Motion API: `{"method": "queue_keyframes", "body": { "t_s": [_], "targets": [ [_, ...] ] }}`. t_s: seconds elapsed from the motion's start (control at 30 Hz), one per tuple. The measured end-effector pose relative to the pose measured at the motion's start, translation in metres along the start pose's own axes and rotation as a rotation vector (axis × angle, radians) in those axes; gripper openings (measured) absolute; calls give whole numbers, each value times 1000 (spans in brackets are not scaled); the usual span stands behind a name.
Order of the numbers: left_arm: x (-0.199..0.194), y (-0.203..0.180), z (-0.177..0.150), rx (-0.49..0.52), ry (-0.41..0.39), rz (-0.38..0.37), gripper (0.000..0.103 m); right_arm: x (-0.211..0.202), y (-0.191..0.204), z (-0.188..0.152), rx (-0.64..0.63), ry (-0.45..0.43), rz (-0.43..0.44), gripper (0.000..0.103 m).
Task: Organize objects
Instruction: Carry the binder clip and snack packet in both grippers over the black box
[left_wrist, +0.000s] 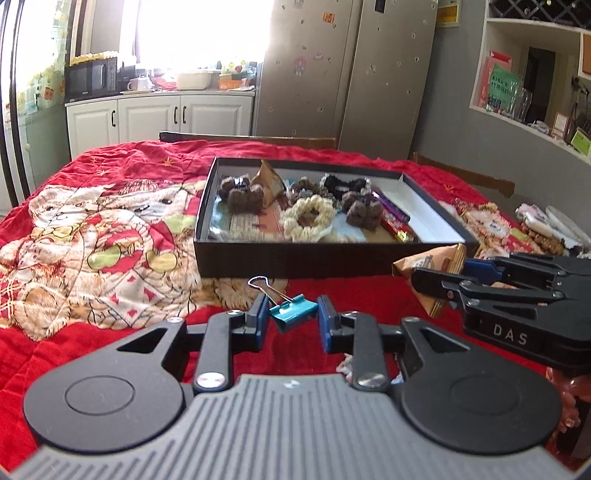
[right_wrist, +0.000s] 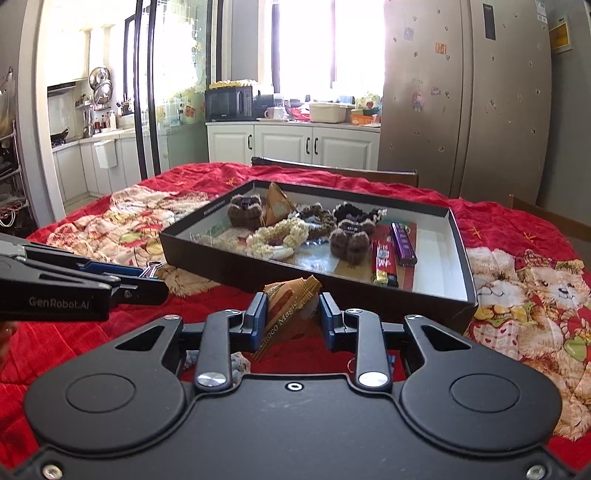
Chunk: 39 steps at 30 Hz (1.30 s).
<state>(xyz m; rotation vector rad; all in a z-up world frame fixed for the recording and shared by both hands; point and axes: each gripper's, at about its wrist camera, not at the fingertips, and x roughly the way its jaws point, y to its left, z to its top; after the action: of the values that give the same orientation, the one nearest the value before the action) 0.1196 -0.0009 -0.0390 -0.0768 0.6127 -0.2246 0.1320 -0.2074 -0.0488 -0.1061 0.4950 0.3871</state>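
My left gripper (left_wrist: 291, 314) is shut on a teal binder clip (left_wrist: 293, 312), held above the red quilt with its wire handle sticking up to the left. My right gripper (right_wrist: 293, 308) is shut on a brown triangular snack packet (right_wrist: 290, 301), which also shows at the right of the left wrist view as the same snack packet (left_wrist: 432, 264). Ahead lies a shallow black box (left_wrist: 258, 258) holding several knitted hair scrunchies (left_wrist: 306, 216), another brown packet (left_wrist: 271, 181) and wrapped candy bars (right_wrist: 402, 245). Both grippers hover just short of the box's near wall (right_wrist: 258, 275).
A red quilt with teddy bears (left_wrist: 92, 229) covers the table. Loose snacks and small items (left_wrist: 543, 229) lie at the right edge. Wooden chair backs (right_wrist: 332, 170) stand behind the table, with a fridge (right_wrist: 461, 92), white cabinets (right_wrist: 295, 142) and wall shelves (left_wrist: 535, 74) beyond.
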Motion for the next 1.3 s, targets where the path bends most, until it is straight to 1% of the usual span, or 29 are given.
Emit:
{"method": "queue_keyframes", "body": {
  "t_s": [0.07, 0.27, 0.43, 0.5, 0.93, 1.2, 1.3],
  "targets": [
    [-3, 2, 5, -6, -7, -7, 31, -4, -2, 4, 4, -13, 0, 29],
    [-8, 4, 22, 12, -49, 3, 31, -10, -7, 20, 1, -42, -13, 29],
    [-1, 4, 40, 38, -74, 31, 31, -8, -9, 36, -18, -65, -28, 29],
    [4, 6, 47, 36, -72, 31, 31, -6, -9, 43, -26, -69, -33, 29],
    [40, 10, 76, 29, -63, 46, 31, 26, -11, 69, -12, -94, -61, 29],
    [64, 14, 85, 31, -45, 61, 31, 57, -13, 73, 4, -71, -70, 29],
    [74, 17, 87, 22, -41, 55, 31, 69, -15, 72, 3, -60, -79, 29]
  ]
}}
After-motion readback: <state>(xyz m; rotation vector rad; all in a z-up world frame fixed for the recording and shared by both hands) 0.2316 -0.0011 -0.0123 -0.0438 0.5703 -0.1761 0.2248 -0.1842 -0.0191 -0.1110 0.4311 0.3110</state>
